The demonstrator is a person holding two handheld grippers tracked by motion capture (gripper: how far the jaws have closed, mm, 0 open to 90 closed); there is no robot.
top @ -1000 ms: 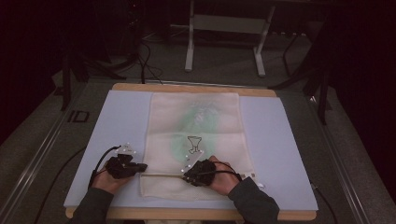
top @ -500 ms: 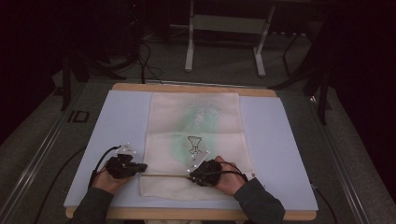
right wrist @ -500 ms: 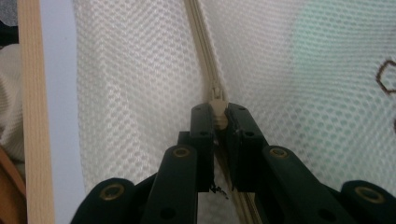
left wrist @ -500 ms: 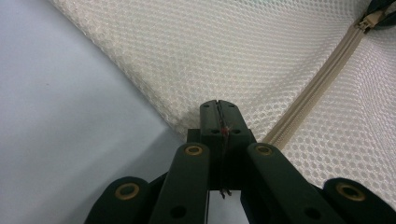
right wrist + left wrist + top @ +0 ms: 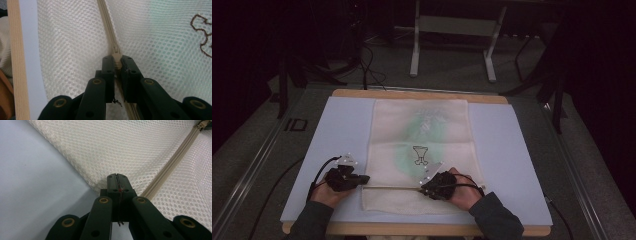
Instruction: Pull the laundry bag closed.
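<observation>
Since the earlier high view, the right gripper (image 5: 428, 188) has been shifted a little to the right along the zip (image 5: 392, 187), while the left gripper (image 5: 362, 178) has been kept where it was.

In the high view, a cream mesh bag (image 5: 422, 125) is spread flat on a pale blue mat (image 5: 512, 165), in the middle of the frame, its zip running left to right near the lower edge. A green patch and a small dark drawing (image 5: 420, 155) are seen through the mesh just above the grippers. Both hands are entered from the bottom of the frame — the left hand (image 5: 329, 192) at lower left, the right hand (image 5: 464, 192) at lower centre.

In the left gripper view, the jaws are pressed fully together on the corner of the mesh bag (image 5: 130, 150), at the centre of the frame; the zip (image 5: 172, 162) is seen running from beside them to the upper right.

In the right gripper view, the jaws are held narrow, closed on the zip slider (image 5: 116, 61) — its beige body is gripped between the pads at the centre of the frame. The zip (image 5: 106, 22) is carried from there to the top edge. A wooden table edge (image 5: 18, 62) is seen down the left side.
</observation>
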